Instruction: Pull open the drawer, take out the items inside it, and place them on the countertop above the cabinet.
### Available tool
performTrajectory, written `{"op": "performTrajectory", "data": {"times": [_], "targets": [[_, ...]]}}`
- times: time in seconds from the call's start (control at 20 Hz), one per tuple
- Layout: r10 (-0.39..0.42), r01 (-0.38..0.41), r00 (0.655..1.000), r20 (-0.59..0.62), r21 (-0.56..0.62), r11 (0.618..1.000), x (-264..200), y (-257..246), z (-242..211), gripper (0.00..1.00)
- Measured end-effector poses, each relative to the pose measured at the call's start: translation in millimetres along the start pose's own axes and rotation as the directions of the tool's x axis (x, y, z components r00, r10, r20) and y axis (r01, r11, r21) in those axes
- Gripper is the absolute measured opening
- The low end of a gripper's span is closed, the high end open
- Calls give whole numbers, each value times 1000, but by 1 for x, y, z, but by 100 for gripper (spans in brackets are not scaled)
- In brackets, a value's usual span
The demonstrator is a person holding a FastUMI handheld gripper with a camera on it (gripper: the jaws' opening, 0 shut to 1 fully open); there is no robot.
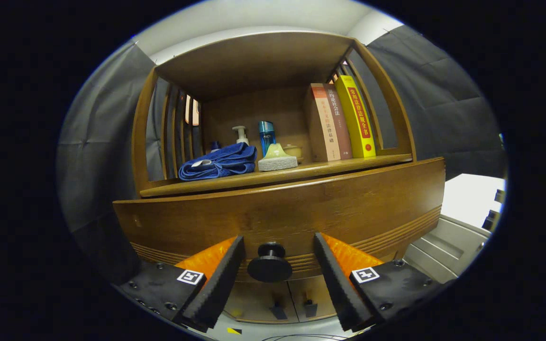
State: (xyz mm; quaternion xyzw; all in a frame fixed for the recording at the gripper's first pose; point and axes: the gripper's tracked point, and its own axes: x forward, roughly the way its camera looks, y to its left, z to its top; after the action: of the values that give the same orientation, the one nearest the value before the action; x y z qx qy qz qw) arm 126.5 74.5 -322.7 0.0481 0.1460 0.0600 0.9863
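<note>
**Squarely on the knob: jaws spread, not yet gripping**

Plainly, the gripper [273,270] faces the drawer [282,213] with its fingers wide apart, the knob [269,263] sitting between them and touching neither. The drawer front stands proud of the countertop [277,176] edge above it, but whether it is shut or drawn out partway cannot be told from this angle, and its inside is hidden. A towel [219,162], sponge [277,160], bottles [266,135] and books [341,121] already rest on the countertop; whether any came from the drawer cannot be judged.

This scene fits two stages: the knob about to be taken for the pull, or just let go after one.

If a grip is intended, it should be sound:
- The fingers ought to close evenly on the knob, both pads bearing, not one alone.
- The knob is round and smooth, so a shallow pinch may slip off its rim.
- A pull should run straight along the drawer's travel; a skewed one could bind the drawer.
</note>
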Motion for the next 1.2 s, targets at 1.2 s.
{"op": "performTrajectory", "data": {"times": [1.2], "targets": [[-42,45,996,84,-36,998,-26,6,72,99]]}}
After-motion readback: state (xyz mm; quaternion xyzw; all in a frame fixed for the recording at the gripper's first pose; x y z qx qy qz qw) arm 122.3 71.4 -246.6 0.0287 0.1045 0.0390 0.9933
